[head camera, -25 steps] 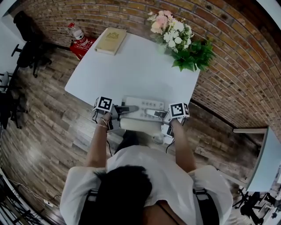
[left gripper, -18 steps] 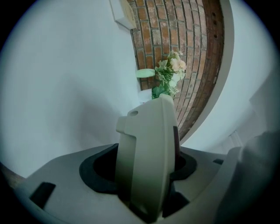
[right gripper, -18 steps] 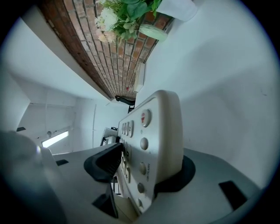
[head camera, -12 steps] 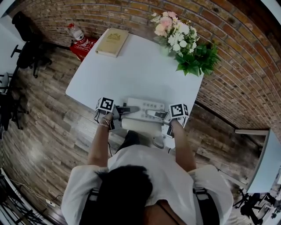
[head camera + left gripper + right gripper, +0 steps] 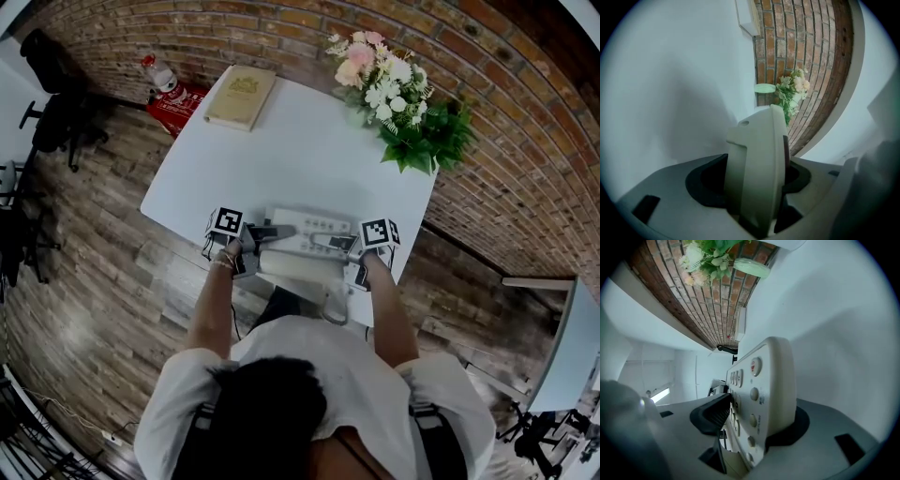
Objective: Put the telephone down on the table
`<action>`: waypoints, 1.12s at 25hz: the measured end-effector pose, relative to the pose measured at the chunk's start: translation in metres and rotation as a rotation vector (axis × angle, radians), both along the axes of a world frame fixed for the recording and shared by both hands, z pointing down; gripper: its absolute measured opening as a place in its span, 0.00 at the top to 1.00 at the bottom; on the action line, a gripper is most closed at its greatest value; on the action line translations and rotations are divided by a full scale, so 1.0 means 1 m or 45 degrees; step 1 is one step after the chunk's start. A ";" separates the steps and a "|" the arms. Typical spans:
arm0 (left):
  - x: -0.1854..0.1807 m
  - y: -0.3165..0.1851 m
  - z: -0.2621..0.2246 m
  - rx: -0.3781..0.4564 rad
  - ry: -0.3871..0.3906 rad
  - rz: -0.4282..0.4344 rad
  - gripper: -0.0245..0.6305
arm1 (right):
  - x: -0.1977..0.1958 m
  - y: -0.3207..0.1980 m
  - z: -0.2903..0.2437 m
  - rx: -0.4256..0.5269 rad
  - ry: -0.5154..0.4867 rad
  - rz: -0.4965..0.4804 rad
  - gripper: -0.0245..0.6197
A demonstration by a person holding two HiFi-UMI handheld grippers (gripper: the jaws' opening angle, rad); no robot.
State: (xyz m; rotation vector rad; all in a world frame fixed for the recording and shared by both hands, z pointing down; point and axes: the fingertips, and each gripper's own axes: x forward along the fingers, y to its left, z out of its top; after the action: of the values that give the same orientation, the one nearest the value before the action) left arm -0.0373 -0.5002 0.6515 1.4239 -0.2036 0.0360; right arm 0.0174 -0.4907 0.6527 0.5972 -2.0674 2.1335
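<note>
Grasps the left end of the telephone (image 5: 305,246) with the fingers of the left gripper (image 5: 267,232), clenched on the pale casing. Holds it at the near edge of the table (image 5: 281,141), partly out past that edge; cannot tell whether it touches the top. Keeps the long axis along the near edge, gripper to gripper, button face up. Clamps the right end with the fingers of the right gripper (image 5: 335,243), one dark pad on the buttons. Leaves book (image 5: 241,91) at far left corner, flowers (image 5: 398,94) at far right corner.
</note>
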 end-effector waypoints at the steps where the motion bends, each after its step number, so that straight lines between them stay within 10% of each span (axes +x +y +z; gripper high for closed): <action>1: -0.001 -0.002 0.003 -0.011 -0.004 -0.001 0.51 | -0.001 -0.002 0.003 -0.012 0.001 -0.002 0.56; 28: 0.001 -0.015 0.020 -0.080 -0.079 0.026 0.51 | 0.003 -0.009 0.024 -0.128 -0.080 0.025 0.55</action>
State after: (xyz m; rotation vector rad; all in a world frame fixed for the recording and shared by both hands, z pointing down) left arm -0.0360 -0.5156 0.6714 1.3631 -0.2368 0.1025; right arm 0.0200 -0.4997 0.6769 0.5472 -1.9783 2.2799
